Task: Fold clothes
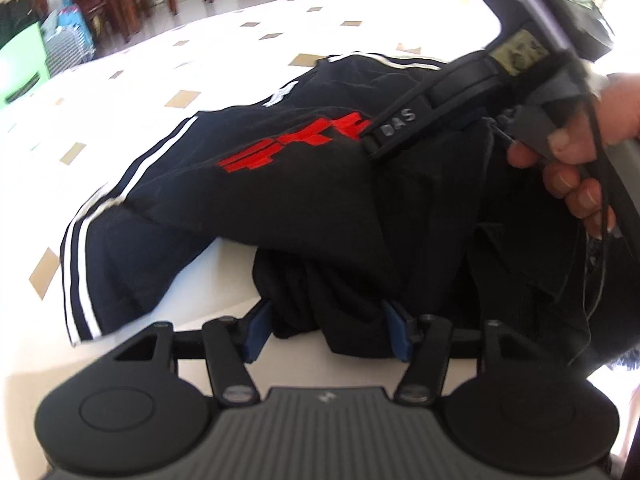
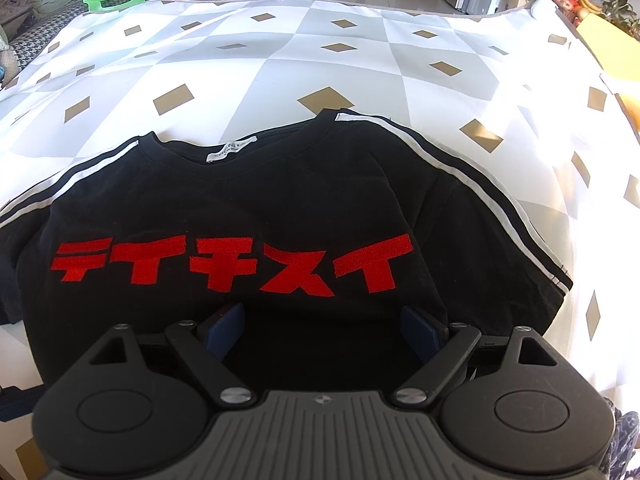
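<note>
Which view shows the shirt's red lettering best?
Right wrist: the red lettering on the black shirt shows whole and upright. Left wrist shows it slanted, blurred, partly covered by the right gripper.

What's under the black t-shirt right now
The black t-shirt lies on a diamond-patterned tablecloth, visible all around it. Whatever lies directly beneath the shirt is covered.

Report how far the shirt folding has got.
Done: the black T-shirt with red lettering lies face up on the checked tablecloth, collar away. In hand: the left claw has bunched hem fabric between its pads; the right claw is open over the shirt. Left: every fold.
</note>
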Motion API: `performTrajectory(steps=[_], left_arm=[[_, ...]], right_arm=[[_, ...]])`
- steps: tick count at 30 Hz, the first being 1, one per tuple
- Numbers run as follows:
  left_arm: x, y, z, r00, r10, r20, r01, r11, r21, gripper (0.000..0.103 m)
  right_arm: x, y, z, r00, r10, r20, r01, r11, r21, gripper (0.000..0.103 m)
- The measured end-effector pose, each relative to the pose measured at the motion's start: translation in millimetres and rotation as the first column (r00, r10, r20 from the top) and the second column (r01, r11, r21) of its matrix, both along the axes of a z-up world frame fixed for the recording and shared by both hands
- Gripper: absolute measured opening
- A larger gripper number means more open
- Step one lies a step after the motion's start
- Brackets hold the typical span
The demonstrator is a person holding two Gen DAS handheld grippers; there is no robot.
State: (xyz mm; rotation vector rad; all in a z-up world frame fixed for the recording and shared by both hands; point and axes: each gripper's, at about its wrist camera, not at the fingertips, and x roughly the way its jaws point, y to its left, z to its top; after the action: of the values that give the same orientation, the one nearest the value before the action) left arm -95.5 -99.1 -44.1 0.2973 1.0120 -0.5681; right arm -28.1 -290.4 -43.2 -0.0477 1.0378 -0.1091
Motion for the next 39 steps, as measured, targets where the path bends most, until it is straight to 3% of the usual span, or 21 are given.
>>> performTrajectory(steps=[2, 9, 15, 18, 27, 30, 35, 39], left_arm=[[3, 8, -1, 0.998, 0.045, -0.035, -0.046, 0.999, -0.021, 0.056], [-5, 16, 3, 0.995, 0.093, -0.042, -0.094, 0.996, -0.01, 0.059], [-7, 16, 15, 0.996, 0.081, 0.028, -0.082, 0.997, 0.01, 0.075], [-8, 16, 21, 0.995, 0.071, 0.067, -0.072, 0.997, 0.021, 0.085], [-10, 26, 30, 0.998, 0.053, 0.029, -0.052, 0.998, -0.032, 0.087], [-8, 27, 31, 0.996, 0.069, 0.054, -0.065, 0.996, -0.059, 0.087], [2, 32, 27, 0.984, 0.141, 0.108, -0.136, 0.989, -0.052, 0.089], [15, 44, 20, 0.974, 0.209, 0.092, -0.206, 0.978, -0.035, 0.097]], right_arm=[[0, 0, 2, 1.0, -0.008, 0.01, 0.008, 1.0, -0.004, 0.083], [2, 5, 9, 0.999, 0.006, 0.032, -0.006, 1.0, 0.001, 0.083], [-1, 17, 20, 0.995, 0.056, 0.078, -0.051, 0.997, -0.066, 0.083], [-3, 12, 27, 0.996, 0.045, 0.076, -0.043, 0.999, -0.031, 0.083], [-2, -4, 32, 0.996, -0.004, 0.089, -0.011, 0.985, 0.174, 0.083], [2, 4, 31, 0.994, 0.039, 0.102, -0.061, 0.973, 0.222, 0.083], [8, 20, 26, 0.988, 0.097, 0.12, -0.118, 0.977, 0.178, 0.083], [14, 24, 21, 0.989, 0.099, 0.112, -0.117, 0.98, 0.161, 0.083]])
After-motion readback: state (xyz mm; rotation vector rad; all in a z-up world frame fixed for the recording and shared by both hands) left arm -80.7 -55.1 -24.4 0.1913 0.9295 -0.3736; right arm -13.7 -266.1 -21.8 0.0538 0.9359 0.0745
